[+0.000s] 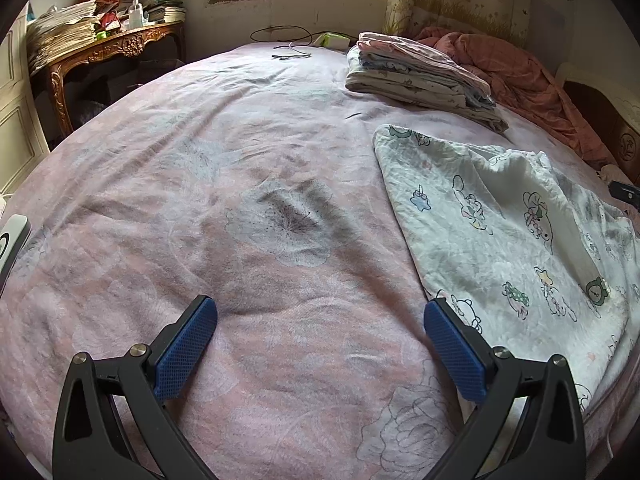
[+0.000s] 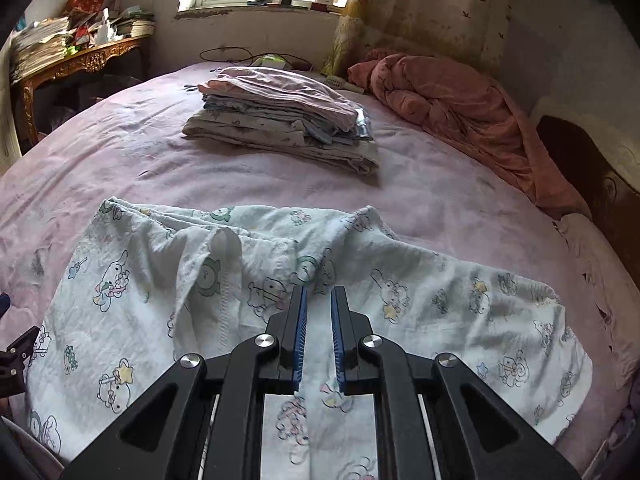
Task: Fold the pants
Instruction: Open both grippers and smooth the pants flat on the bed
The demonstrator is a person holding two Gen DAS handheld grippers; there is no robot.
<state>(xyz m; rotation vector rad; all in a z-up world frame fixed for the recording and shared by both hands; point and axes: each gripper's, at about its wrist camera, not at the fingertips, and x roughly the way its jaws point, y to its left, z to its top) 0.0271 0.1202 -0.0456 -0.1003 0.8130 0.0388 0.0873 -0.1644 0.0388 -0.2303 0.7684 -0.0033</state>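
The pants (image 2: 360,300) are white with cartoon prints and lie crumpled on the pink bed sheet (image 2: 440,200). In the left wrist view they (image 1: 500,220) lie to the right. My right gripper (image 2: 319,292) is nearly shut, its blue pads a narrow gap apart with pants cloth showing between them; whether it pinches the cloth is unclear. My left gripper (image 1: 320,312) is wide open and empty over bare sheet (image 1: 240,200), its right finger (image 1: 452,344) at the pants' left edge.
A stack of folded clothes (image 2: 288,120) sits farther back on the bed, also in the left wrist view (image 1: 420,76). A rumpled pink quilt (image 2: 460,120) lies at the back right. A cluttered wooden desk (image 1: 112,48) stands left. Cables (image 1: 292,54) lie near the window.
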